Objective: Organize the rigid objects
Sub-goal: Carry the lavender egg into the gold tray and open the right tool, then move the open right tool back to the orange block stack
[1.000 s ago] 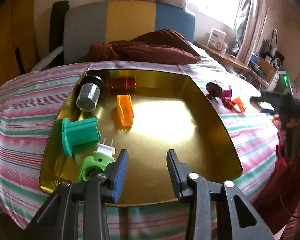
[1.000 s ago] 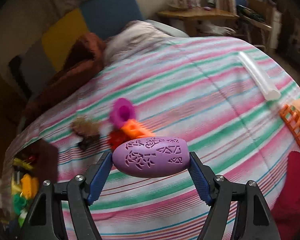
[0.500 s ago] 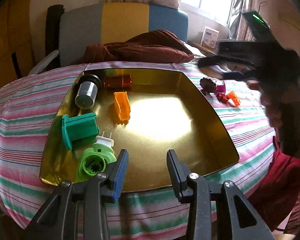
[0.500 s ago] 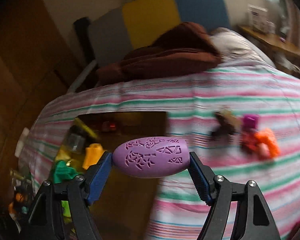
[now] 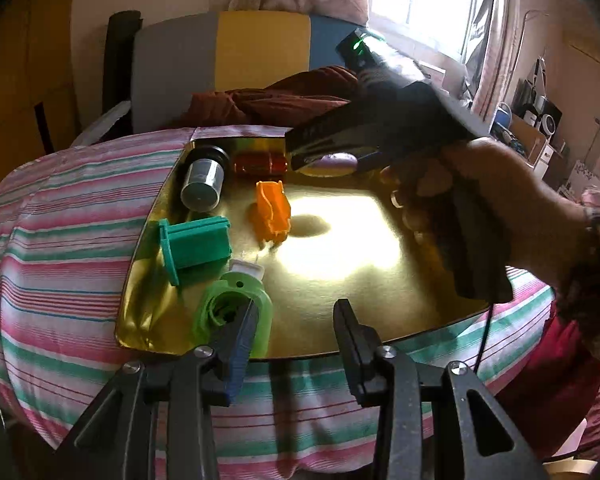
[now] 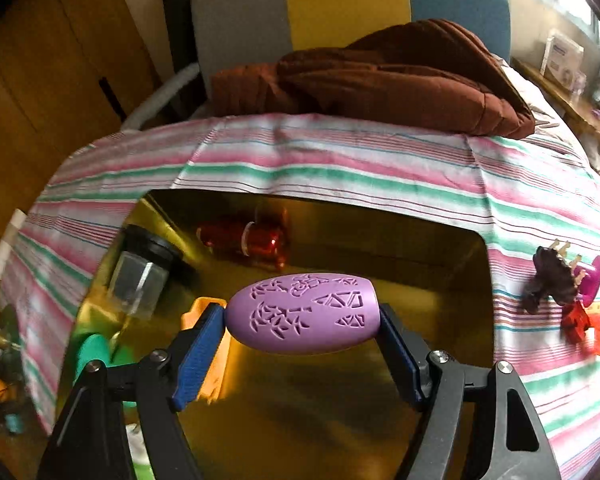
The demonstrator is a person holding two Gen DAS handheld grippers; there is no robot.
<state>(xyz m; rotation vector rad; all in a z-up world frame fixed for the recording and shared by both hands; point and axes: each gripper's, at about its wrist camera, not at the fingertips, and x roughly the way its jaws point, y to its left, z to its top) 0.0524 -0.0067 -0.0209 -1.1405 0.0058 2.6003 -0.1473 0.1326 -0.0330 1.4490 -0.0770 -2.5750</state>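
Observation:
A gold tray (image 5: 340,320) (image 6: 340,420) lies on the striped cloth. In it are a glass jar with a black lid (image 5: 202,184) (image 6: 140,276), a red cylinder (image 5: 260,163) (image 6: 256,240), an orange piece (image 5: 274,208) (image 6: 204,312), a teal block (image 5: 194,246) and a green plug part (image 5: 228,312). My right gripper (image 6: 302,320) is shut on a purple carved egg-shaped piece (image 6: 304,314) (image 5: 334,162) and holds it above the tray's far part. My left gripper (image 5: 296,328) is open and empty at the tray's near edge.
Small loose toys, a dark brown one (image 6: 548,280), a magenta one (image 6: 592,280) and a red-orange one (image 6: 584,324), lie on the cloth right of the tray. A brown cushion (image 6: 380,76) lies behind, against a grey, yellow and blue chair back (image 5: 228,52).
My right gripper has carried the purple piece leftward from the loose toys to above the tray. My left gripper has stayed open at the tray's near edge.

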